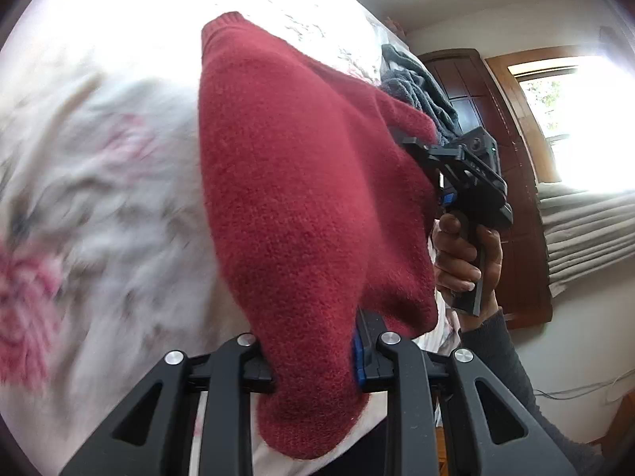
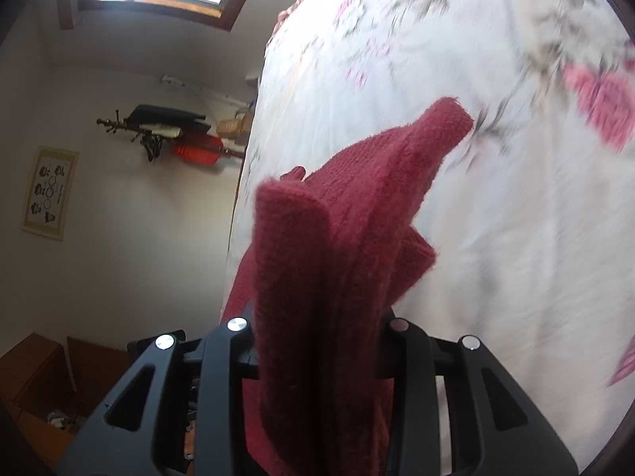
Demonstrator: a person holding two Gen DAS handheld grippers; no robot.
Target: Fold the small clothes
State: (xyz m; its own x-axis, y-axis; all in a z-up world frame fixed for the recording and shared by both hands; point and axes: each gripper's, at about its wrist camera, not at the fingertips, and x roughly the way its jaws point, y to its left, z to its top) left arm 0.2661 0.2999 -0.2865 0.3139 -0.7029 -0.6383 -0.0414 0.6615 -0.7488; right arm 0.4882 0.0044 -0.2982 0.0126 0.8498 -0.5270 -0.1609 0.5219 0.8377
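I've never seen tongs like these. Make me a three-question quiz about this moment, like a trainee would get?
1. True or false: both tongs, left tongs and right tongs, are clamped on the same red knit garment.
2. What lies under the garment? A) a bare wooden table B) a white floral bedspread C) a kitchen sink
3. Fill in: behind the garment, in the left wrist view, sits a pile of ____ -coloured cloth.

Key: 1 true: red knit fills the gap of each pair, and the right tongs show at its edge in the left view. 2 B. 3 grey.
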